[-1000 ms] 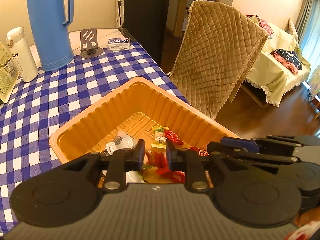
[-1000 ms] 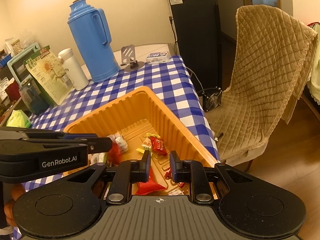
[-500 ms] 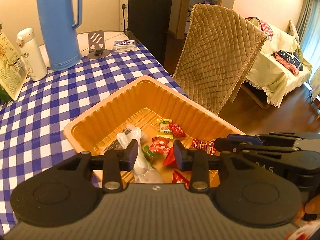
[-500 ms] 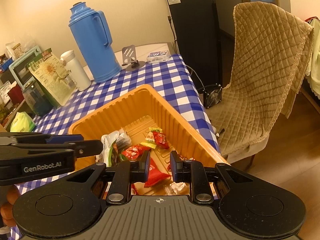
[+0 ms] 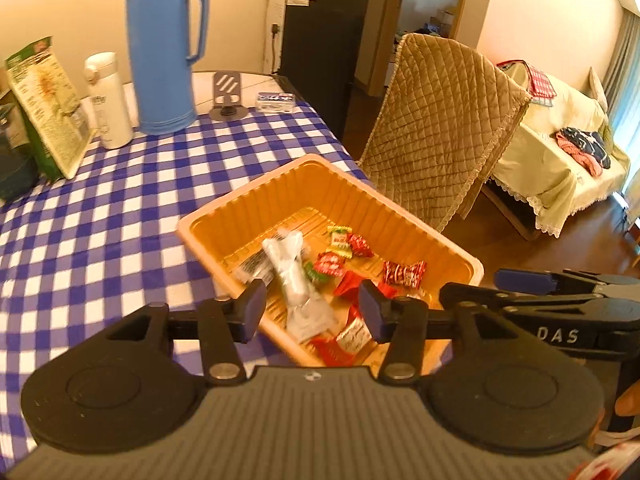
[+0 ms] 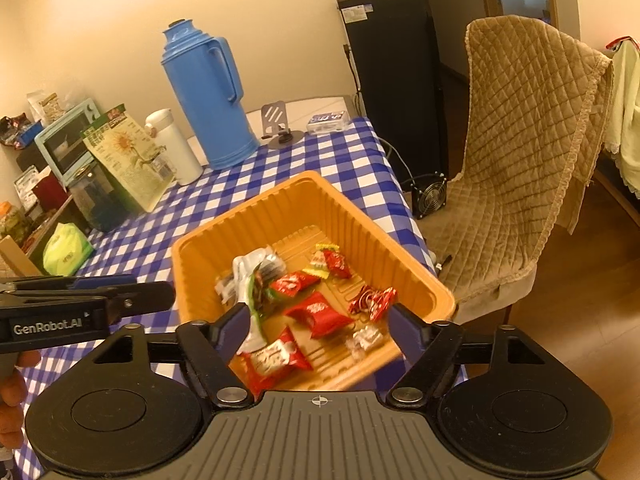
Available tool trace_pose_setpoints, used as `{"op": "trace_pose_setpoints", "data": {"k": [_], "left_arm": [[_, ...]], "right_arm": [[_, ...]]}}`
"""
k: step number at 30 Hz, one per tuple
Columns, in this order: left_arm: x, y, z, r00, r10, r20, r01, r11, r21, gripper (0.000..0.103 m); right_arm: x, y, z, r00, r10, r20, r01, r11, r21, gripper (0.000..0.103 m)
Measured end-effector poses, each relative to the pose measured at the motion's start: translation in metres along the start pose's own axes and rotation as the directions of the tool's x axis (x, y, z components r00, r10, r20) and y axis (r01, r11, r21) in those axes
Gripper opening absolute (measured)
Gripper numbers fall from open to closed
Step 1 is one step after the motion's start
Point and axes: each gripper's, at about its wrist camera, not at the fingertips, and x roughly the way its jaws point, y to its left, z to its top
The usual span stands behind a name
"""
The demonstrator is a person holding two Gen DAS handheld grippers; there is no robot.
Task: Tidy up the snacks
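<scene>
An orange plastic tray (image 5: 280, 184) (image 6: 280, 200) sits on the blue-checked table near its right edge. It holds several wrapped snacks: a white packet (image 5: 290, 268) (image 6: 248, 268), red packets (image 6: 316, 314) (image 5: 330, 264) and small candies (image 5: 404, 272) (image 6: 372, 300). My left gripper (image 5: 312, 310) is open and empty, above the tray's near edge. My right gripper (image 6: 318, 326) is open and empty, above the tray's near side. Each gripper shows at the side of the other's view.
A tall blue thermos (image 5: 164, 52) (image 6: 208, 96), a white flask (image 5: 108, 100), a green box (image 5: 48, 108), a phone stand (image 5: 228, 96) and a small pack (image 5: 276, 100) stand at the table's far end. A quilt-covered chair (image 5: 440, 128) (image 6: 520, 152) is right of the table.
Both grippers have opened wide and pulled back and up from the tray. The snacks they were over now lie loose in the tray.
</scene>
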Motion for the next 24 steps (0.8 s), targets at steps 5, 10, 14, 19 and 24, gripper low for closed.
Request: {"op": "trace_pose_setpoints", "data": {"k": [5,10,14,19,24], "left_arm": [[-0.032,0.009,-0.022,1.0,0.028,-0.001,-0.028,0.999,-0.041,0.049],[-0.065,0.019,-0.049,0.996,0.084,-0.011,-0.085,0.992,-0.088,0.053],[-0.092,0.027,-0.075,0.989,0.143,-0.036,-0.147,0.98,-0.137,0.053],[-0.123,0.037,-0.105,0.977,0.206,-0.063,-0.215,0.957,-0.193,0.053],[-0.146,0.047,-0.13,0.97,0.225,-0.096,-0.241,0.943,-0.231,0.053]], "right_arm": [[-0.021,0.014,-0.014,1.0,0.026,-0.002,-0.027,0.999,-0.023,0.086],[-0.036,0.033,-0.034,0.998,0.06,-0.034,-0.062,0.996,-0.071,0.088],[-0.042,0.049,-0.052,0.992,0.095,-0.078,-0.104,0.988,-0.114,0.088],[-0.043,0.069,-0.072,0.978,0.149,-0.145,-0.169,0.976,-0.139,0.088],[-0.05,0.091,-0.09,0.97,0.171,-0.175,-0.198,0.968,-0.153,0.089]]}}
